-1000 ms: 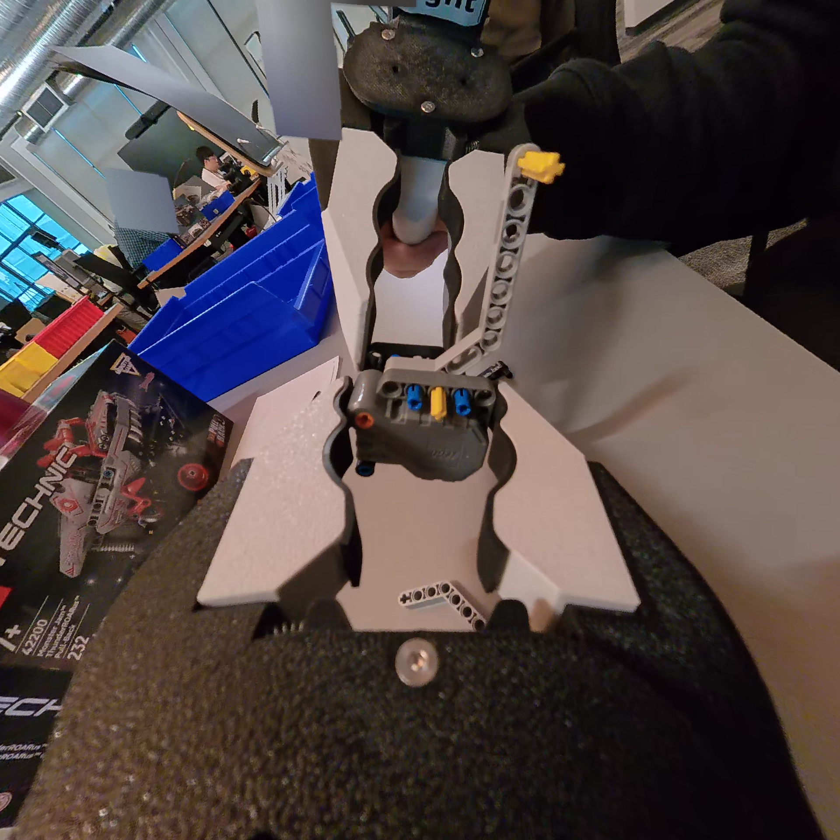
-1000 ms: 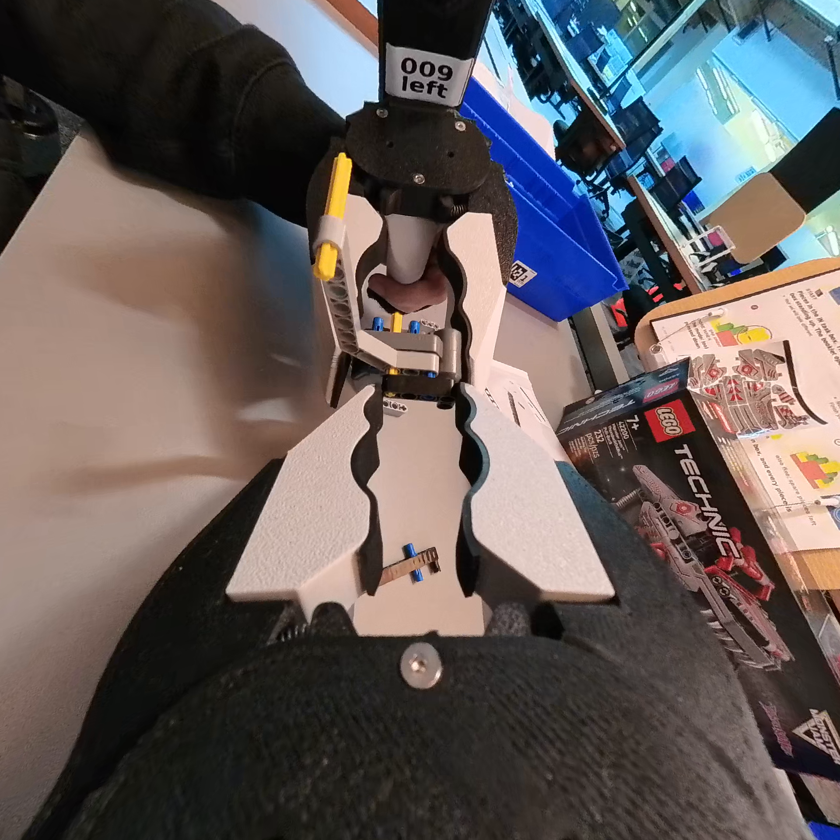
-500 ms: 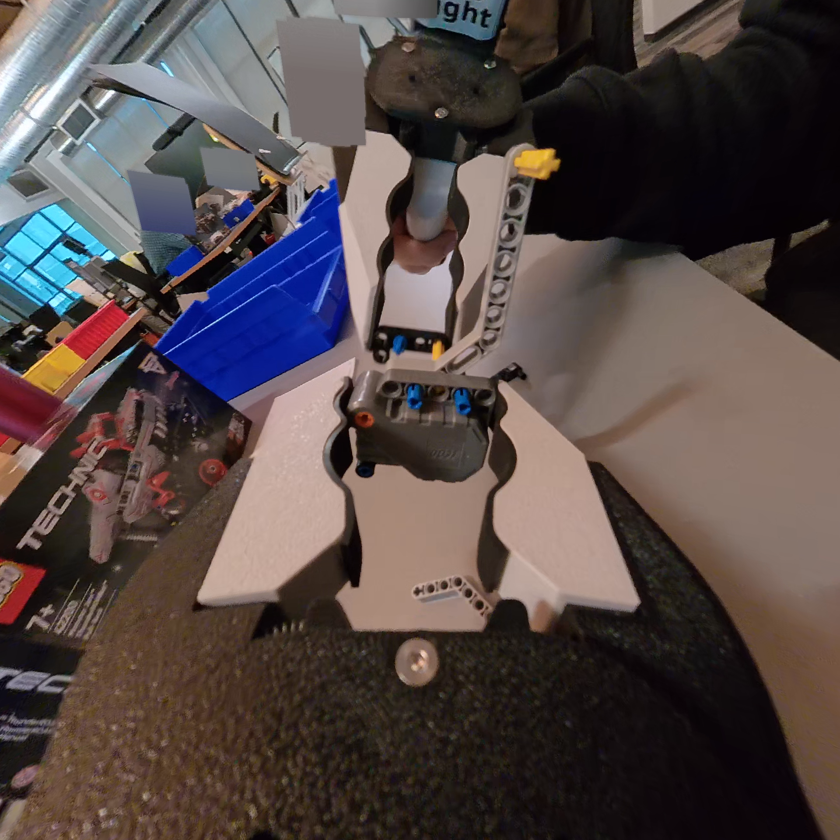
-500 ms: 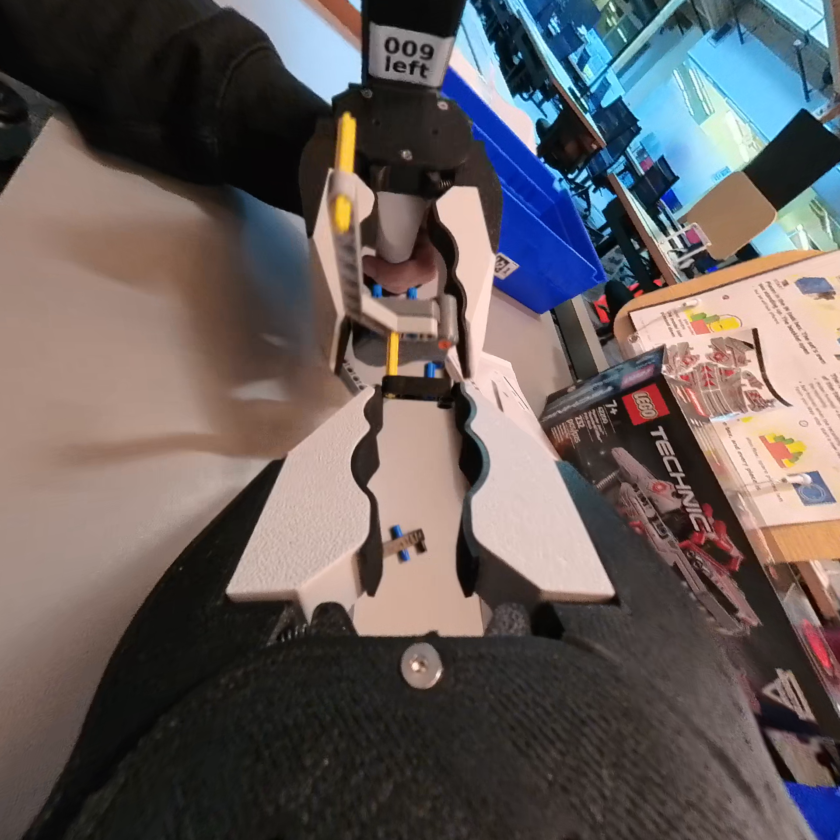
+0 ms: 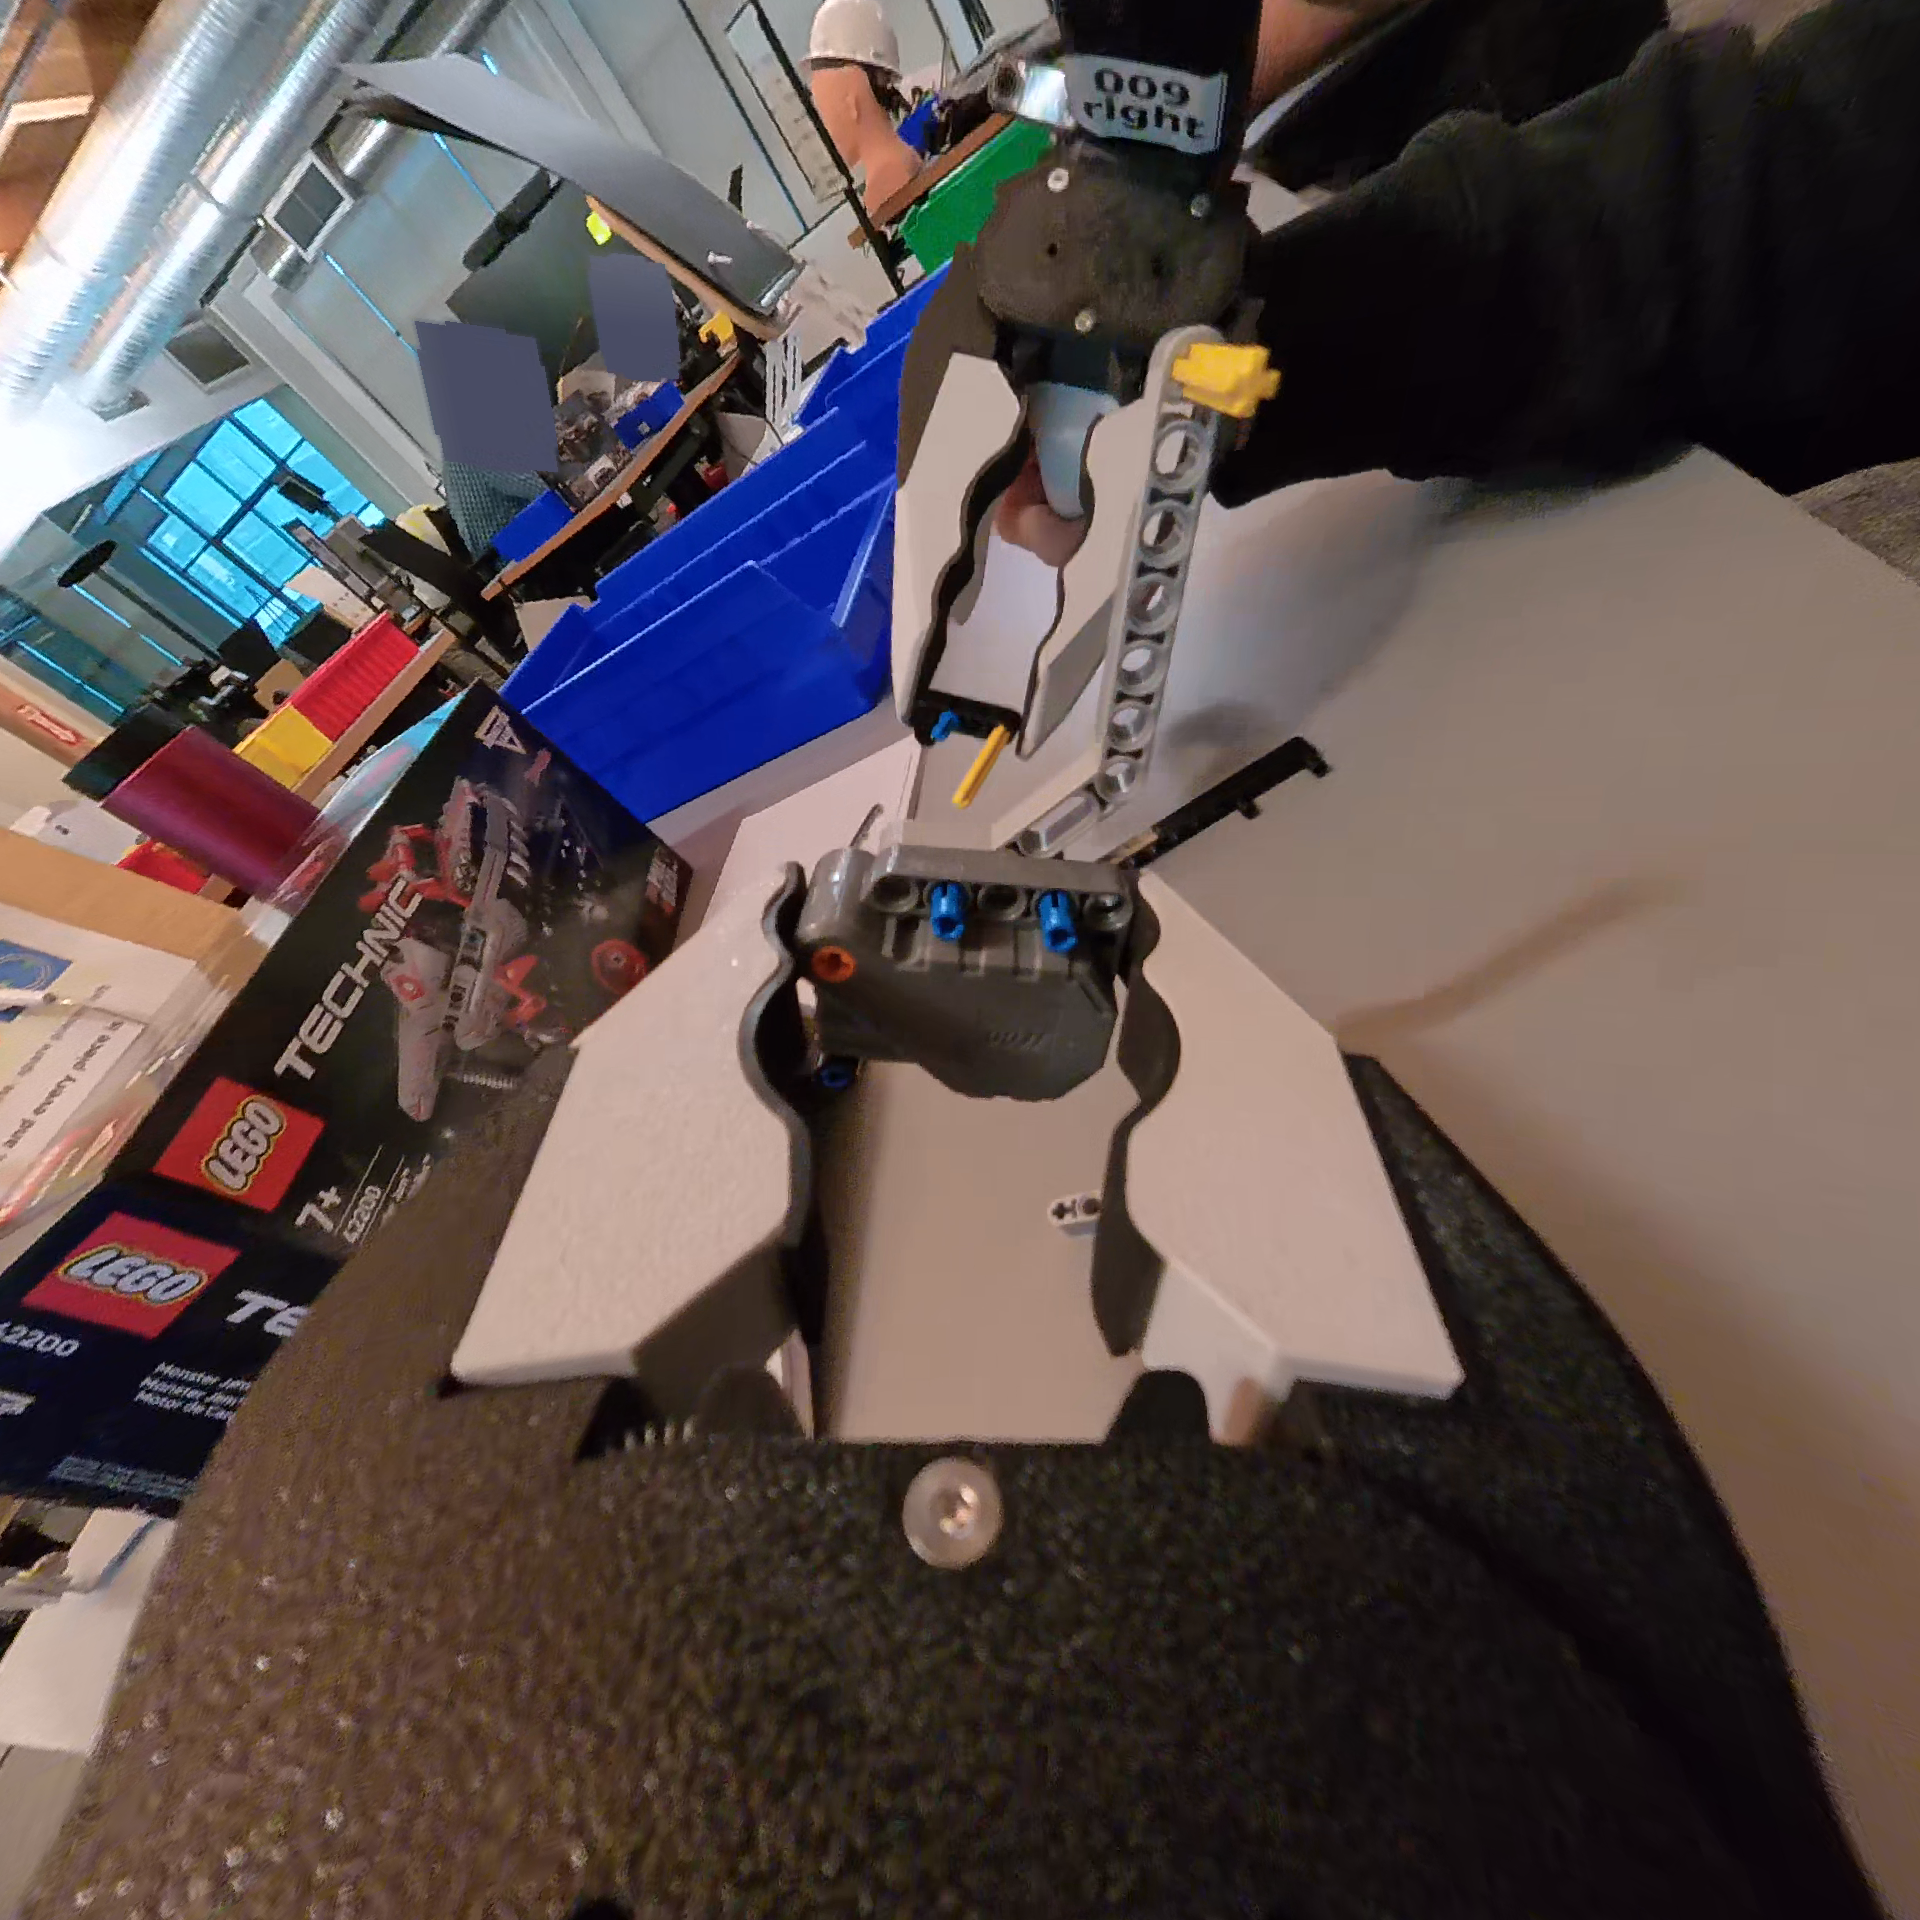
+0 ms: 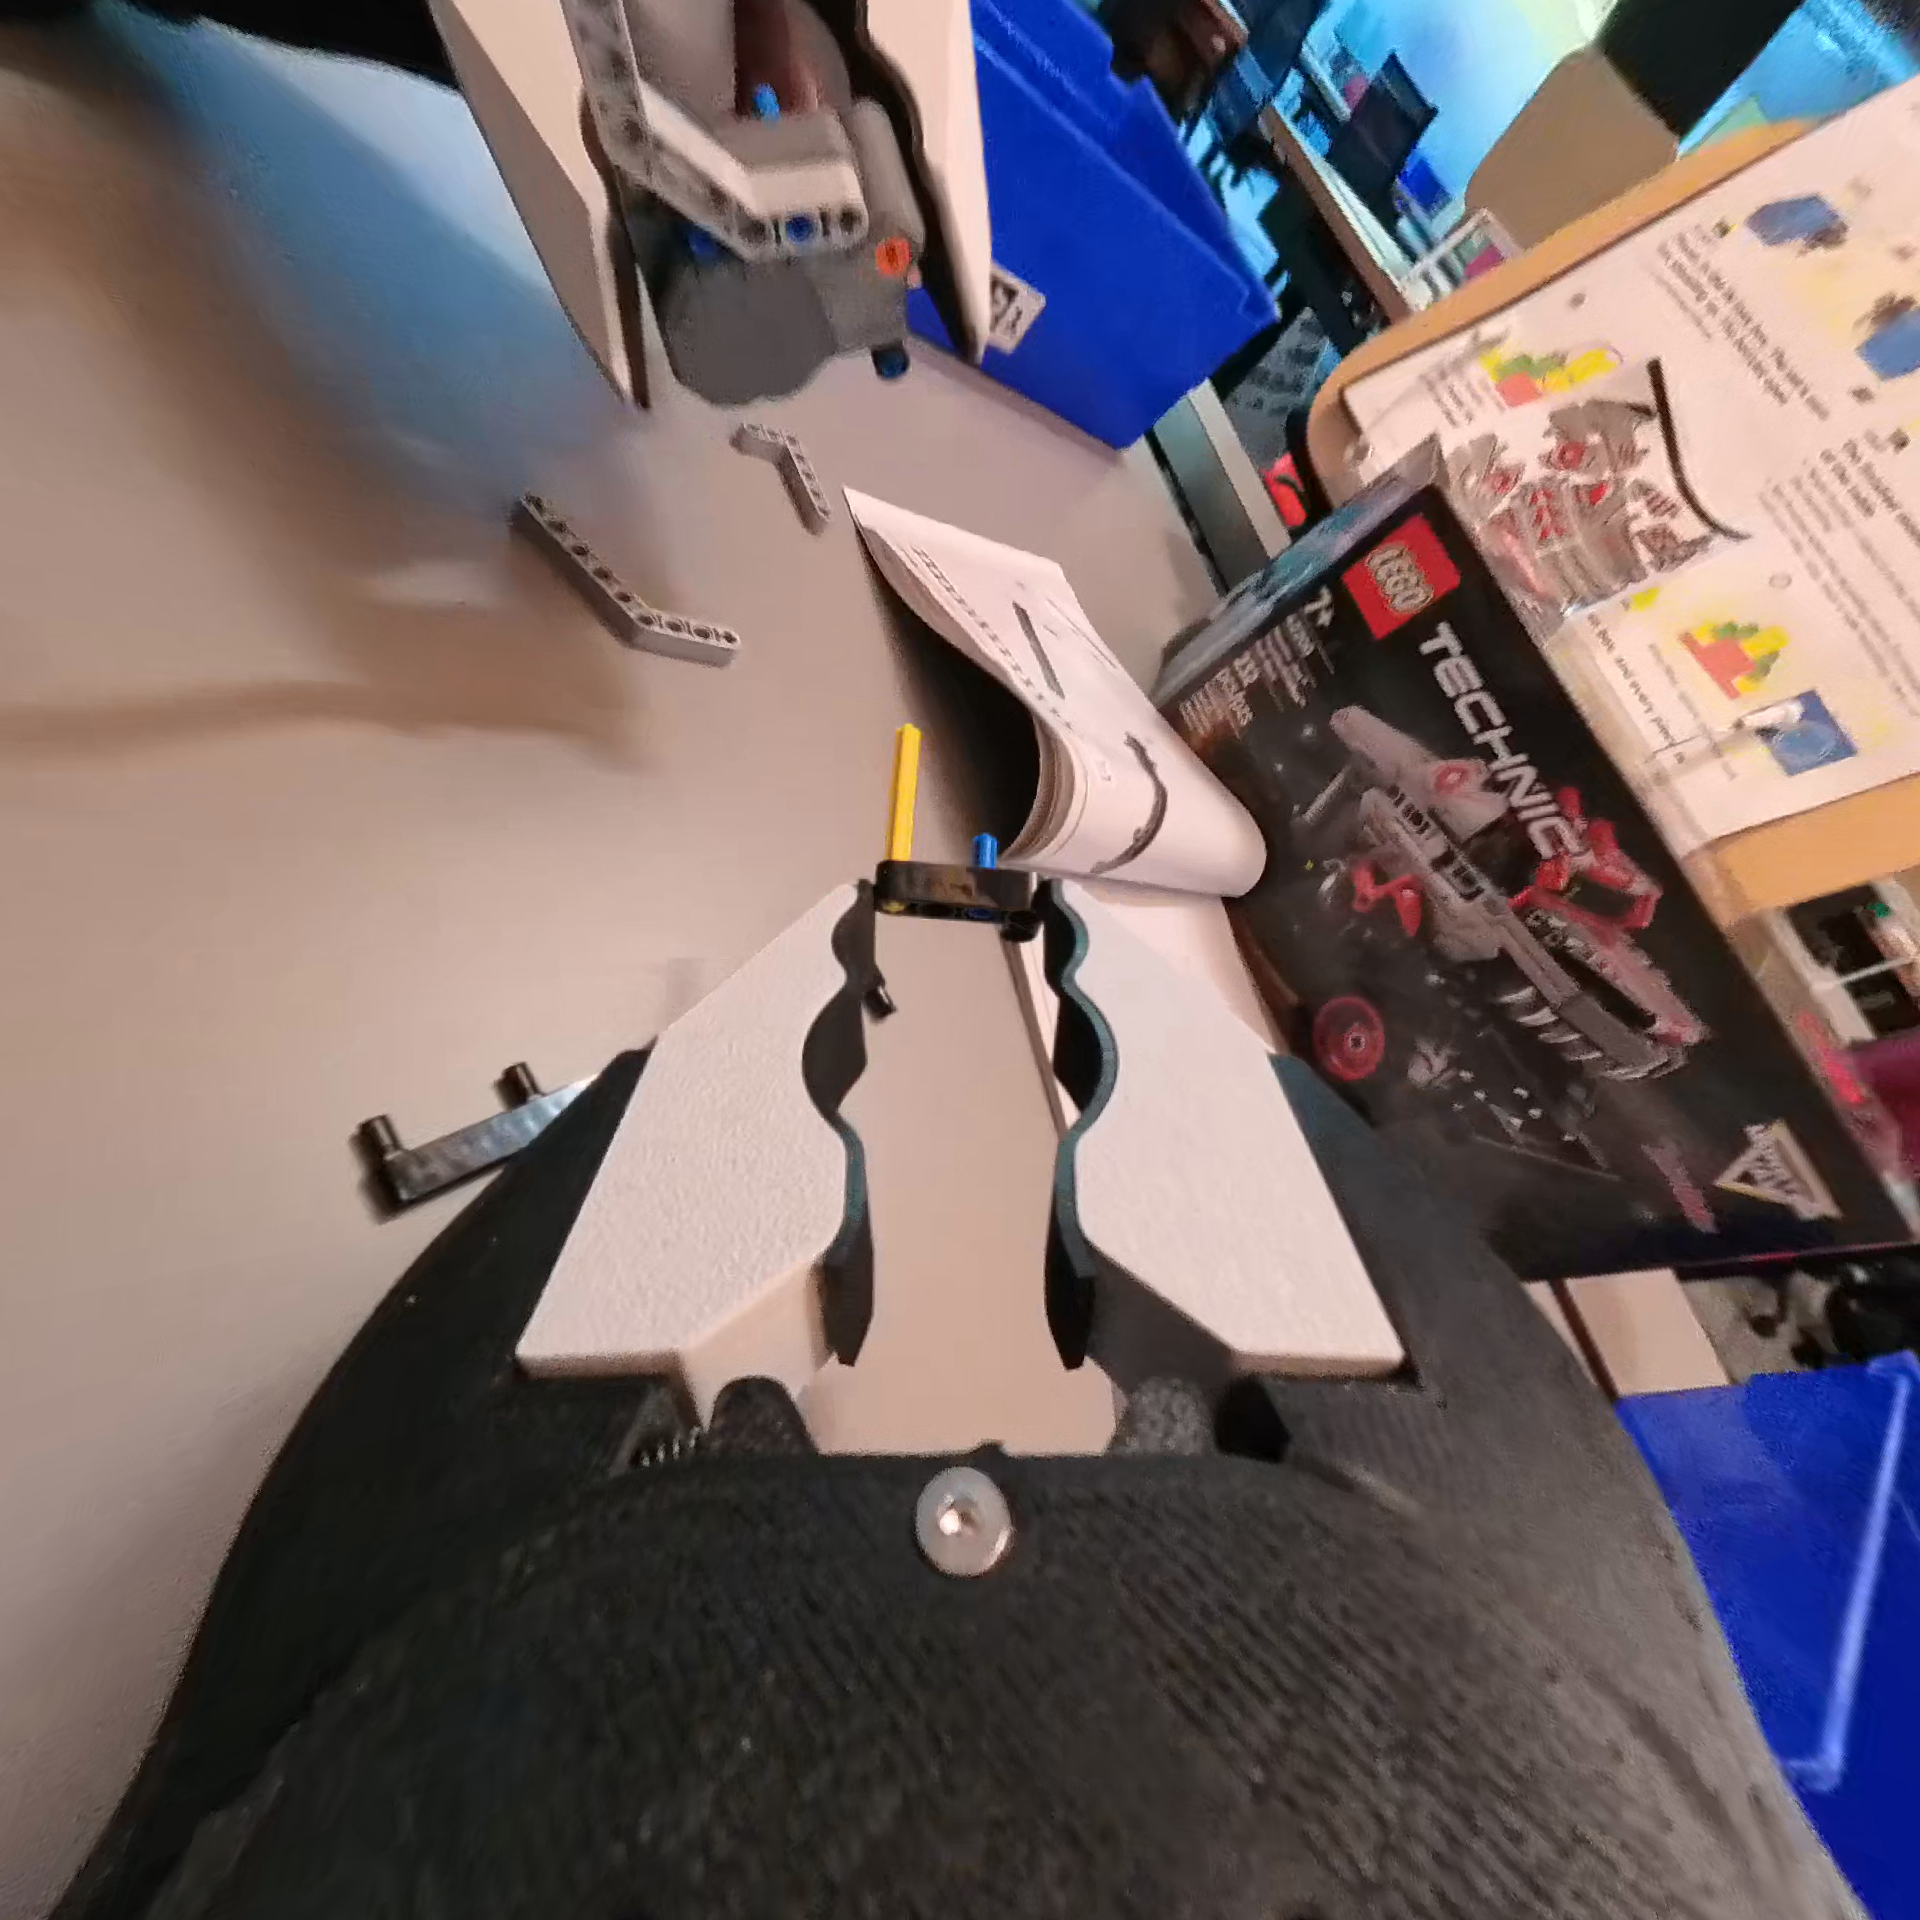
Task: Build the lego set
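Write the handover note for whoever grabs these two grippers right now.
Left gripper: shut on the dark grey block, which carries blue pins and a light grey angled beam with a yellow piece on top.
Right gripper: shut on a small black beam with a yellow axle and a blue pin, held apart from the block.
On the table: two grey angled beams, a black piece with pegs, the open instruction booklet, the set's box.
Done: both subassemblies.
Left: probably join them, then add the loose parts.
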Tool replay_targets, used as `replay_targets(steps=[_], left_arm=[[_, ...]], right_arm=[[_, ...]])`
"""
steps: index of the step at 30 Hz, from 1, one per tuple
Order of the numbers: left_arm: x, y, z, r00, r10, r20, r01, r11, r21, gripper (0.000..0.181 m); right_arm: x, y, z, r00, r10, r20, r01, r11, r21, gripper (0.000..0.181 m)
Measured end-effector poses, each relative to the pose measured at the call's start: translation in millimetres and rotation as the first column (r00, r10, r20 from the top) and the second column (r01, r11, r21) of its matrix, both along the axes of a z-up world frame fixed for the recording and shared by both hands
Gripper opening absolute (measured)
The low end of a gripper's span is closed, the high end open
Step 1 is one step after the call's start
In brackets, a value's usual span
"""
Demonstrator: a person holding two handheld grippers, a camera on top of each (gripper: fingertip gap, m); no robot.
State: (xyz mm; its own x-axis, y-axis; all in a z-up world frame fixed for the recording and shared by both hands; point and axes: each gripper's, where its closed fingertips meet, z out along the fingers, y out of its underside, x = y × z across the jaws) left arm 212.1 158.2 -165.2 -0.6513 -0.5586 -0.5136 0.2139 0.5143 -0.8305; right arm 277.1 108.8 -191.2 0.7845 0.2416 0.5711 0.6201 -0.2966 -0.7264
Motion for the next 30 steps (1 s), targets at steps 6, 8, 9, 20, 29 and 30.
replay_targets(steps=[6, 8, 9, 20, 29, 30], left_arm=[[2, 11, -10, 0.999, 0.026, -0.028, -0.025, 0.999, 0.041, 0.057], [1, 12, -10, 0.999, 0.02, -0.03, -0.019, 0.999, 0.032, 0.057], [1, 12, -10, 0.999, 0.018, -0.032, -0.017, 0.999, 0.027, 0.057], [-6, 6, 2, 0.998, -0.057, 0.003, 0.057, 0.996, -0.075, 0.057], [-15, -2, 17, 0.988, -0.157, 0.013, 0.155, 0.957, -0.246, 0.057], [-16, -2, 19, 0.986, -0.166, 0.016, 0.164, 0.951, -0.263, 0.057]], right_arm=[[-5, 32, -26, 0.999, 0.018, 0.043, -0.015, 0.997, -0.079, 0.03], [-5, 43, -35, 0.998, 0.044, 0.043, -0.038, 0.99, -0.133, 0.031], [-5, 49, -41, 0.998, 0.064, 0.023, -0.06, 0.986, -0.158, 0.031], [-14, 66, -55, 0.99, 0.138, -0.034, -0.142, 0.966, -0.214, 0.03], [-19, 56, -41, 0.987, 0.149, -0.061, -0.158, 0.971, -0.179, 0.044], [-21, 54, -31, 0.986, 0.155, -0.054, -0.161, 0.977, -0.142, 0.047]])
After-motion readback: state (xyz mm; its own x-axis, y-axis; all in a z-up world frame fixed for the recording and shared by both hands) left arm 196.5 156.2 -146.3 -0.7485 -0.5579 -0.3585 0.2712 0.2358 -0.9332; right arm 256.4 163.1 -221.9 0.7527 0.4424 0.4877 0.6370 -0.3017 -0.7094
